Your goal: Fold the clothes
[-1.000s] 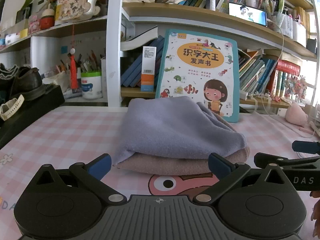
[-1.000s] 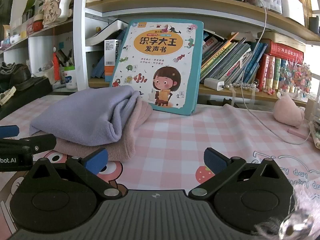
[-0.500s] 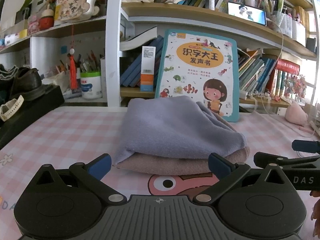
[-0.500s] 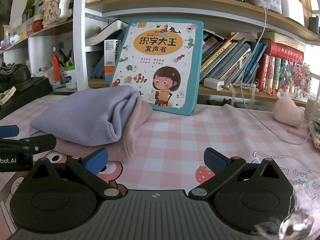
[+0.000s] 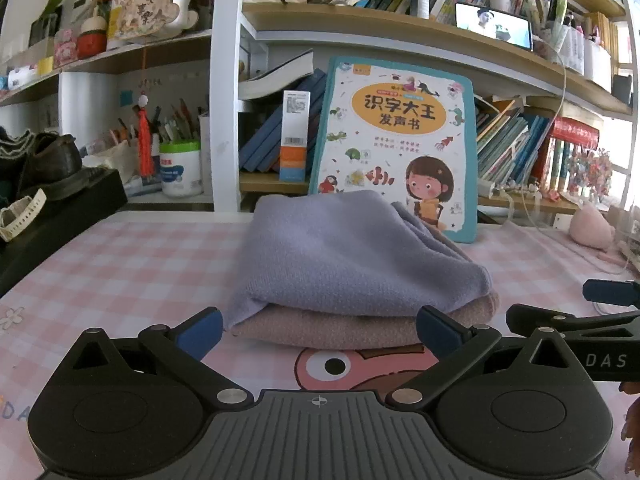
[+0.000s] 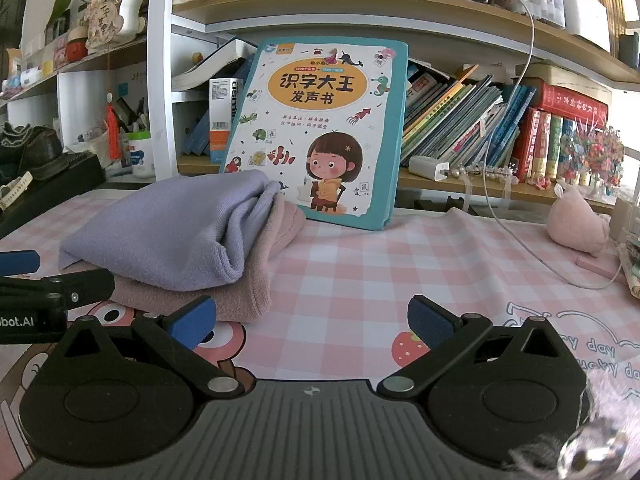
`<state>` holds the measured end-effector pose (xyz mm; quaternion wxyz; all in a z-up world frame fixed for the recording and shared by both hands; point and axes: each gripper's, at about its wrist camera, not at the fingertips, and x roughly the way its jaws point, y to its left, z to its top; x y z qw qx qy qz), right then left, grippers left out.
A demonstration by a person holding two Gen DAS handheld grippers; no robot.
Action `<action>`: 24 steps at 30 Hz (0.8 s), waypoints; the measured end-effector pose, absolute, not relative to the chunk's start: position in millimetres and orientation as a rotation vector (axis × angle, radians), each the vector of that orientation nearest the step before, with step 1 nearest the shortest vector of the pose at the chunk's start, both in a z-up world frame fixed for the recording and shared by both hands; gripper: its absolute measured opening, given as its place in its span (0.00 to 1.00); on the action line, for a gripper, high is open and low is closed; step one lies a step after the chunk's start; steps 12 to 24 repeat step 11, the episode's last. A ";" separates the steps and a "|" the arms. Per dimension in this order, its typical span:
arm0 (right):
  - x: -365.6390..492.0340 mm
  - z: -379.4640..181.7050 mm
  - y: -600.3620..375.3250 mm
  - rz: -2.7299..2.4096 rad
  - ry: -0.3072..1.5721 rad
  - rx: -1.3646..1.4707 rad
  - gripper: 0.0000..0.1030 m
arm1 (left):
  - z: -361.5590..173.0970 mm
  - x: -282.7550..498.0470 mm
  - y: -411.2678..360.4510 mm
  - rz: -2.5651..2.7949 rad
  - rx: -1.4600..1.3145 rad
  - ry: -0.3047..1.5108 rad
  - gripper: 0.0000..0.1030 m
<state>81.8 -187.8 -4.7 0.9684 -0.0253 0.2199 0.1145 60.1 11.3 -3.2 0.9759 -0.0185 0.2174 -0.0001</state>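
Nearest the cameras, the left gripper (image 5: 318,326) and right gripper (image 6: 312,318) gape wide, holding nothing. Just beyond, on the pink checked tablecloth (image 6: 360,264), a folded lilac garment (image 5: 344,256) lies atop a folded pink garment (image 5: 320,326). Behind stands a picture book (image 5: 394,144).

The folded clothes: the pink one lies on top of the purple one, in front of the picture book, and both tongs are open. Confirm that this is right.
Not quite. The purple garment lies on top of the pink one, not under it; the left wrist view shows this. The rest holds: the stack sits in front of the picture book, and the left tongs and right tongs are open.
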 end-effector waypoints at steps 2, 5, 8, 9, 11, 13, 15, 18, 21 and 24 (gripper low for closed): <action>81.7 -4.8 -187.4 0.231 0.446 -0.052 1.00 | -2.9 59.7 10.7 0.000 -0.033 0.435 1.00; 81.9 -4.9 -186.5 0.232 0.450 -0.055 1.00 | -2.9 59.1 10.6 0.001 -0.033 0.431 1.00; 81.7 -4.8 -185.8 0.232 0.449 -0.060 1.00 | -3.0 59.5 11.4 0.007 -0.036 0.432 1.00; 81.6 -4.7 -185.6 0.233 0.449 -0.061 1.00 | -3.0 59.7 11.9 0.009 -0.038 0.433 1.00; 81.0 -5.2 -184.9 0.232 0.449 -0.061 1.00 | -3.0 59.9 11.9 0.015 -0.039 0.435 1.00; 81.0 -5.2 -184.9 0.232 0.449 -0.061 1.00 | -3.0 59.9 11.9 0.015 -0.039 0.435 1.00; 81.0 -5.2 -184.9 0.232 0.449 -0.061 1.00 | -3.0 59.9 11.9 0.015 -0.039 0.435 1.00; 81.0 -5.2 -184.9 0.232 0.449 -0.061 1.00 | -3.0 59.9 11.9 0.015 -0.039 0.435 1.00; 81.0 -5.2 -184.9 0.232 0.449 -0.061 1.00 | -3.0 59.9 11.9 0.015 -0.039 0.435 1.00; 81.0 -5.2 -184.9 0.232 0.449 -0.061 1.00 | -3.0 59.9 11.9 0.015 -0.039 0.435 1.00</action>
